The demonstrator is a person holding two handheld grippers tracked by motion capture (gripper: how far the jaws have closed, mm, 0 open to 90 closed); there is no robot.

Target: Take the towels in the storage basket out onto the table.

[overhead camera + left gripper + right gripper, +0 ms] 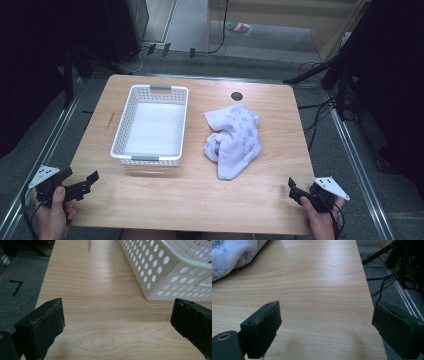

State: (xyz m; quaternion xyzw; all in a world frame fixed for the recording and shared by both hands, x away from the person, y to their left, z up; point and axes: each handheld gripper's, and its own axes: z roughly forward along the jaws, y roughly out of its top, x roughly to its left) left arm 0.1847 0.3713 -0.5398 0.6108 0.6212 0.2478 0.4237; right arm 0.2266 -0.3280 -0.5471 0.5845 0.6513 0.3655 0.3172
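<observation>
Item: crumpled white cloth with a faint grey printed pattern [233,139], probably a small towel or garment, lying bunched on the light wood-grain table [200,200]. It lies ahead of and to the inner side of the right gripper [296,191], well apart from its jaws; in the right gripper view an edge of it [234,255] shows at the upper left, far beyond the left-hand jaw. From the left gripper [85,184] it lies across the table, past the basket.

Companion item: white perforated plastic basket with grey handle strips [152,125], rectangular, nothing in it, upright. It stands ahead of the left gripper's jaws and slightly toward the right-hand one; in the left gripper view its near corner [160,282] sits just beyond that jaw's tip, apart from it. Cloth and basket are beside each other, not touching.

Jaws: both pairs stand wide apart, with bare tabletop between them. Neither grips or touches anything.

Handling, as judged: light, soft and limp; no fragility. It will drape and trail when lifted, and folds may slip out of a shallow pinch. It offers no stiff edge to hold.

Suggested hold: pinch a raised fold on the thick bunched upper part, jaws closing across the ridge and taking several layers at once. The thin lower tongue lies flat against the wood and is the poorer choice. A second pinch by the other gripper would keep trailing ends clear of the basket rim.
</observation>
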